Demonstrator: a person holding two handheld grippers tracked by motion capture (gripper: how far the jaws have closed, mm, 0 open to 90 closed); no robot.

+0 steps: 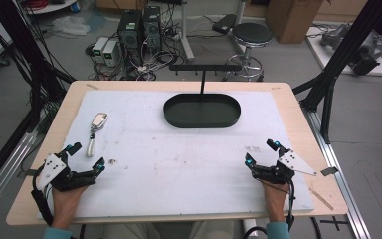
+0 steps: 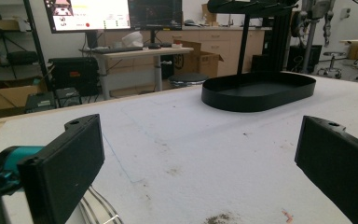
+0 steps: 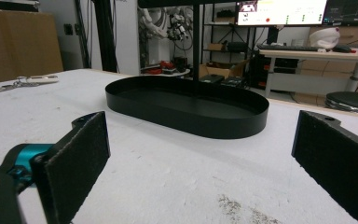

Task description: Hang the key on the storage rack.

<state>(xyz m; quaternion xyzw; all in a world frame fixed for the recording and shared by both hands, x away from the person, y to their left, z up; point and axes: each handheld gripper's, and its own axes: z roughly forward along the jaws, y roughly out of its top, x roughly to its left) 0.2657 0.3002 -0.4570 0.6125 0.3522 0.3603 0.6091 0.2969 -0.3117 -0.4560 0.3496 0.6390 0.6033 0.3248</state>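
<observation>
A wooden table (image 1: 298, 107) is covered by a white, stained mat (image 1: 179, 164). On the mat, a black oval tray (image 1: 202, 110) with an upright stand is placed at the far centre; a key fob (image 1: 95, 130) is laid at the left.

Right hand-held gripper (image 3: 200, 172) low over the white worktop (image 3: 168, 172), its two black jaws standing wide apart with nothing between them, and a teal fitting showing behind the jaw at the view's left. Straight ahead sits the black oval tray (image 3: 186, 109), flat on the worktop, empty inside, a thin black post (image 3: 196, 42) rising from its far side. Far off at the left edge lies a set of keys with a white fob (image 3: 30, 80). A dark smudge (image 3: 242, 210) marks the worktop near the jaws. Beyond the worktop, a lit monitor (image 3: 282, 11) above a desk, and a round black stool (image 3: 354, 100).
</observation>
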